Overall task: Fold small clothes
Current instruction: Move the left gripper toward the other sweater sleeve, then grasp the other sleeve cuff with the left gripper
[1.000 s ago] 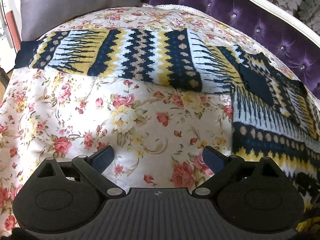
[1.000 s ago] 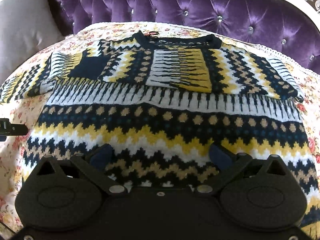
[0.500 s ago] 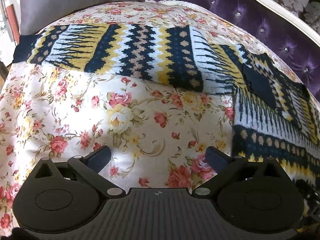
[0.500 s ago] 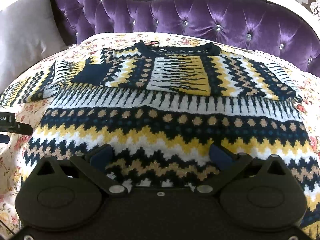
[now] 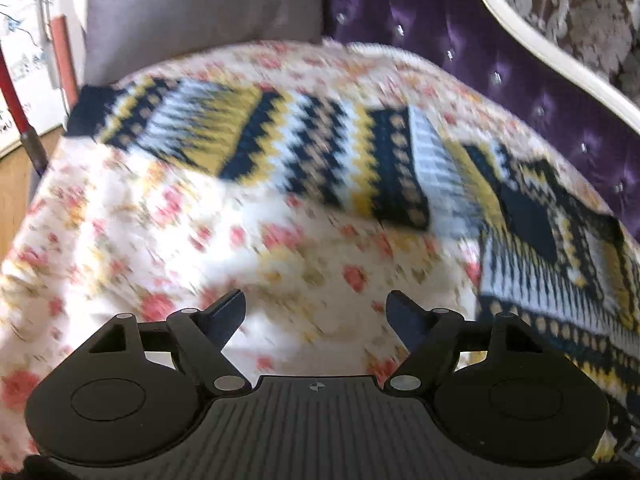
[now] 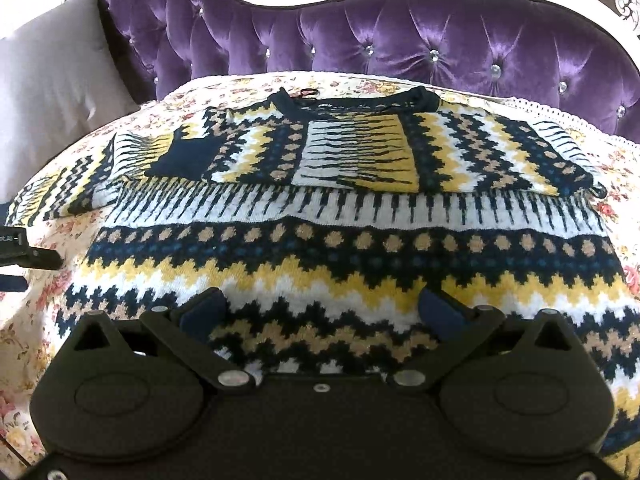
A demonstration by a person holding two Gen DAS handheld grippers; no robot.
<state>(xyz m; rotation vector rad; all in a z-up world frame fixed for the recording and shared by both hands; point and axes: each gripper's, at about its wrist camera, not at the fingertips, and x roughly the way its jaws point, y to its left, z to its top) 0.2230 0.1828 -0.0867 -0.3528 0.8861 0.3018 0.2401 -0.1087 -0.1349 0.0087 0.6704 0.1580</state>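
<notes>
Behind, a purple tufted sofa back point(image 6: 420, 36) curves around a seat under a floral cover point(image 5: 132, 240), with a grey cushion point(image 6: 52, 92) at its left end. On this cover lies the patterned knit sweater point(image 6: 340, 240), flat, its right sleeve folded across the chest and its left sleeve point(image 5: 260, 148) stretched out sideways toward the cushion. The right gripper point(image 6: 322, 312) is over the sweater's hem with its jaws spread apart and empty, and the left gripper point(image 5: 316, 312), also released and empty, is over the bare cover beside the sweater's body, below the stretched sleeve.
</notes>
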